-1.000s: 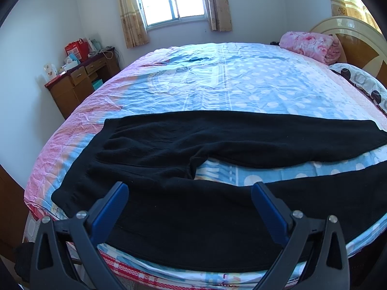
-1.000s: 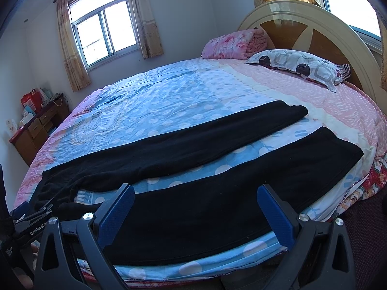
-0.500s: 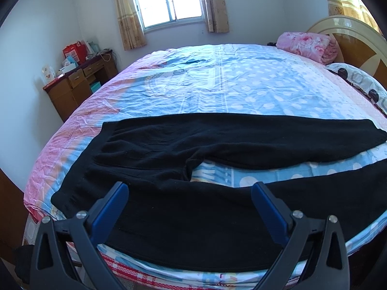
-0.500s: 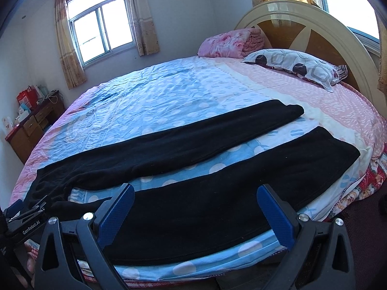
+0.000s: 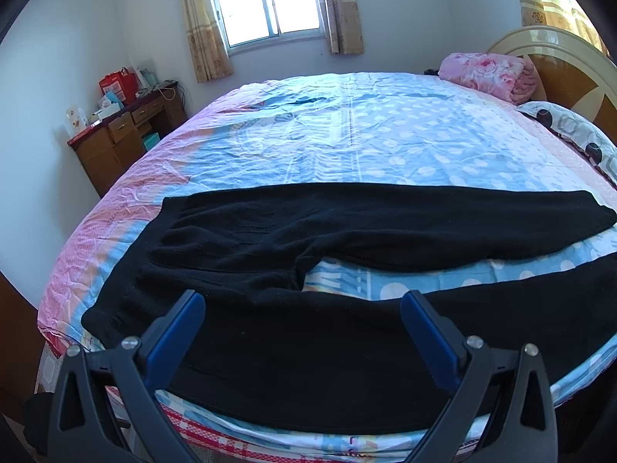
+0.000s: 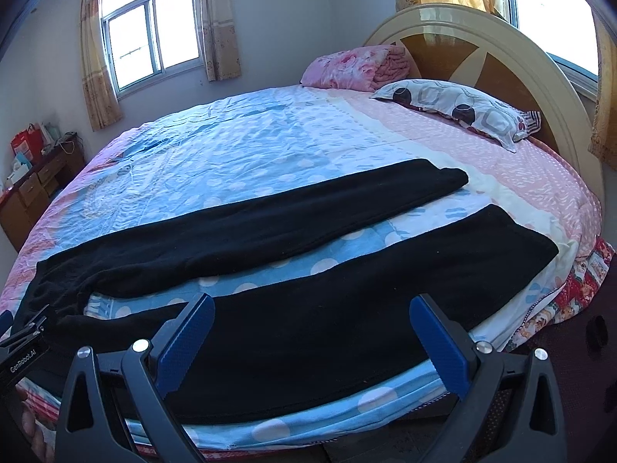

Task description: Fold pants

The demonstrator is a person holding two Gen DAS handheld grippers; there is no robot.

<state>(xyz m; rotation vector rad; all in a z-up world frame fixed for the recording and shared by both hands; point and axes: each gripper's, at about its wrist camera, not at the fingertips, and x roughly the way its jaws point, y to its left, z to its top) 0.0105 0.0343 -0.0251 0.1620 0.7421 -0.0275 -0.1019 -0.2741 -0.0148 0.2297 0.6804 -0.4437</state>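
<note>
Black pants (image 5: 270,254) lie flat across the near part of the bed, waistband to the left, the two legs spread apart and running right. In the right wrist view the legs (image 6: 308,212) end near the bed's right side. My left gripper (image 5: 302,301) is open and empty, held above the near leg close to the crotch. My right gripper (image 6: 312,305) is open and empty above the middle of the near leg. The left gripper's body shows at the left edge of the right wrist view (image 6: 23,343).
The bed (image 5: 366,131) has a blue and pink dotted sheet. A folded pink blanket (image 6: 351,65) and a patterned pillow (image 6: 455,110) lie by the headboard (image 6: 501,58). A wooden dresser (image 5: 123,135) stands by the left wall. The near bed edge is just below the pants.
Both views have shifted slightly: the left gripper has drifted back and up a little, the right a little to the right. The pants have not moved. Both grippers stay open.
</note>
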